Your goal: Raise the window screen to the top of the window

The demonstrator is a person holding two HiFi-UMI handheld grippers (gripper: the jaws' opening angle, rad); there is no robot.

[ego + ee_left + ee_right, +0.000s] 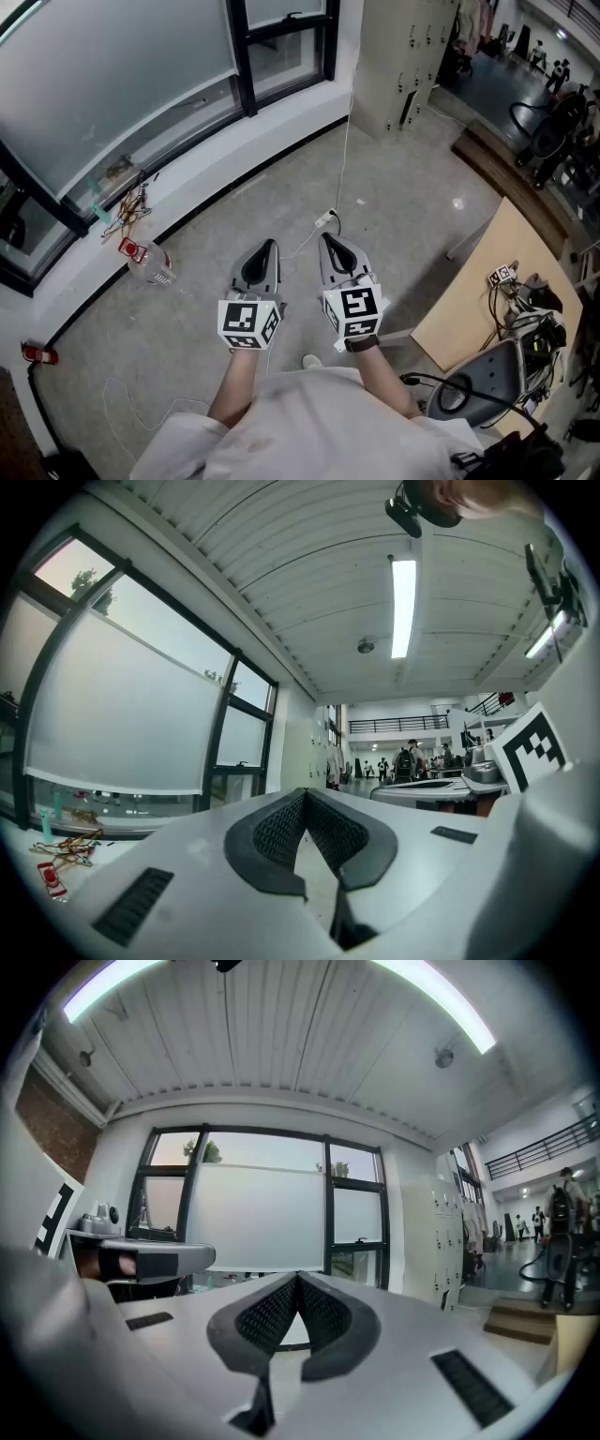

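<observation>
Indoors, a person is standing on a grey concrete floor (403, 225) facing a large window, holding a two-jaw gripper in each hand, both pointing level toward the glass. The left gripper (271, 244) is sitting with its jaws closed tip to tip, gripping nothing. The right gripper (324, 237), just beside it, is likewise sitting fully closed and empty. The window screen (258, 1218), a pale frosted sheet, is hanging low over the wide middle pane, well apart from both grippers. Its bottom edge is sitting just above the sill, and a strip of bare glass is showing above its top edge. A thin white cord (326, 221) is hanging down near the window's right end, its end trailing on the floor ahead of the right gripper. A plastic bottle (150, 264) is lying on the floor near the wall to the left. Tall lockers (405, 56) are standing right of the window.
</observation>
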